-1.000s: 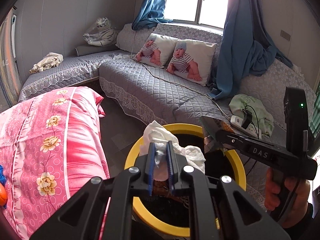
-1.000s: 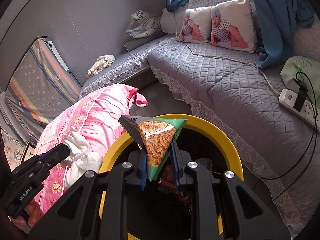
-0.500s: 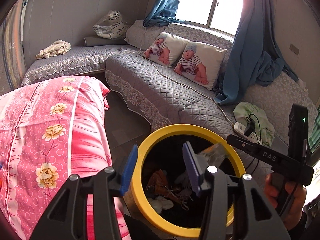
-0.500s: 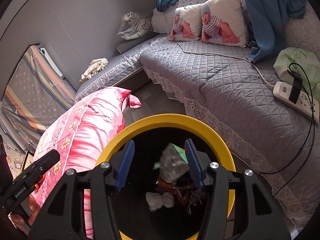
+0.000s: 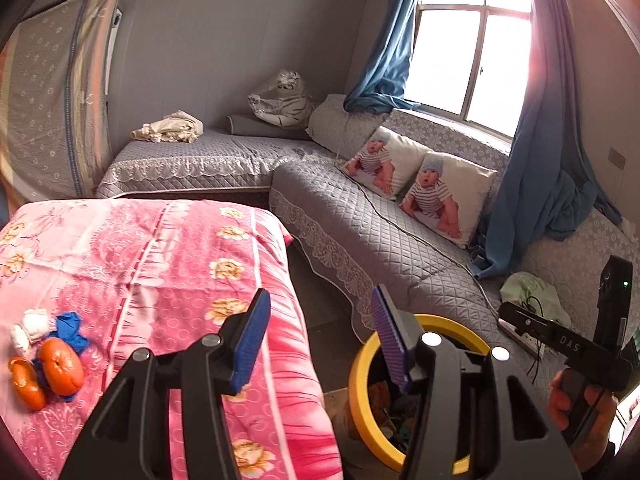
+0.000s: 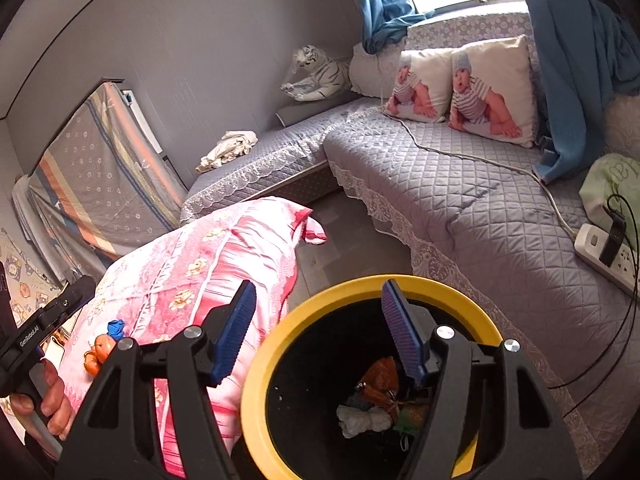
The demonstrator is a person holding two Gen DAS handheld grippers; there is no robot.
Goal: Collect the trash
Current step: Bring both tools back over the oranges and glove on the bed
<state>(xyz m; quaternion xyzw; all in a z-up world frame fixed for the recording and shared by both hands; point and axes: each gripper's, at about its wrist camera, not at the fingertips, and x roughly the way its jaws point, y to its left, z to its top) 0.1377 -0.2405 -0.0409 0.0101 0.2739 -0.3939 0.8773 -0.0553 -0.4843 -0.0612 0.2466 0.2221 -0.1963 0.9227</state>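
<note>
**Both grippers empty; next trash on the pink quilt**

Left to right: orange peels (image 5: 52, 372), white tissue (image 5: 30, 328) and blue scrap (image 5: 70, 330) lie on the pink quilt (image 5: 160, 264). Left gripper (image 5: 320, 344) and right gripper (image 6: 318, 332): jaws opening, nothing between them. Yellow-rimmed bin (image 6: 400, 284) holds dropped wrappers. Approach peels low, jaws wide, avoiding pinching quilt.

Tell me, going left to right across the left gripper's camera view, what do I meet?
Orange peels beside a blue scrap, pink flowered quilt, yellow-rimmed black trash bin, white baby-print pillows, blue curtain, black right gripper.
</note>
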